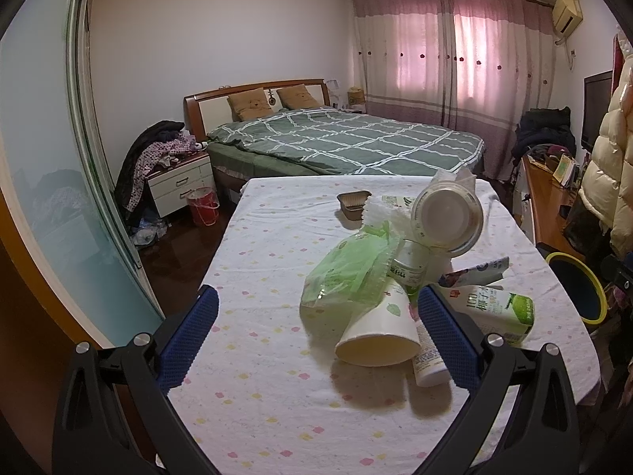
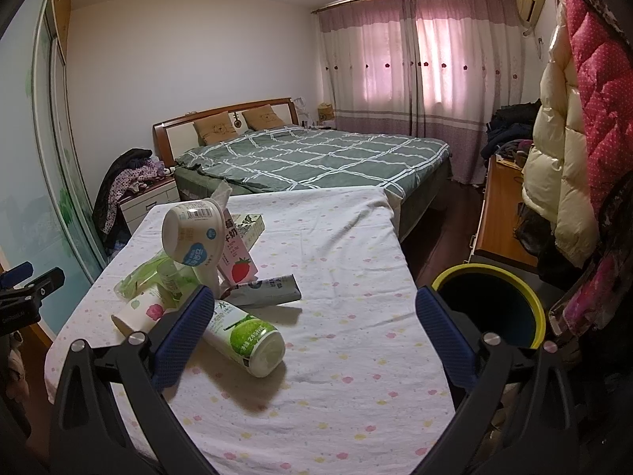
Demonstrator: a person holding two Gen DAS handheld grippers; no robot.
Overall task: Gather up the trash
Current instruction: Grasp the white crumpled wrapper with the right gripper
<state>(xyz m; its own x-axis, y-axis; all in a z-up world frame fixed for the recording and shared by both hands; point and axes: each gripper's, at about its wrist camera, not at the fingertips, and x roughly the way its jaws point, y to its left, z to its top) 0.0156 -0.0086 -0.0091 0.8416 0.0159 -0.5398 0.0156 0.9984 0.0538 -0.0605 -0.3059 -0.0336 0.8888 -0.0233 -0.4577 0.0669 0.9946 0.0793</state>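
A heap of trash lies on the table with the flowered cloth (image 1: pixel 257 403). In the left wrist view a paper cup (image 1: pixel 376 332) lies on its side between the wide-apart fingers of my open left gripper (image 1: pixel 316 336). Behind the cup are a green plastic bag (image 1: pixel 348 269), a small jar (image 1: pixel 411 265), a tilted white tub (image 1: pixel 447 217) and a foil tray (image 1: pixel 353 202). A green coconut drink bottle (image 1: pixel 494 308) lies to the right. My right gripper (image 2: pixel 314 336) is open and empty above the cloth, with that bottle (image 2: pixel 245 336) by its left finger. The yellow-rimmed bin (image 2: pixel 490 308) stands off the table's right edge.
A strawberry milk carton (image 2: pixel 237 253) and a flattened tube (image 2: pixel 269 289) lie in the heap. A bed (image 2: pixel 308 158) stands beyond the table, a wooden desk (image 2: pixel 502 206) and hanging coats (image 2: pixel 561 166) to the right. A red bucket (image 1: pixel 203 206) sits on the floor by the nightstand.
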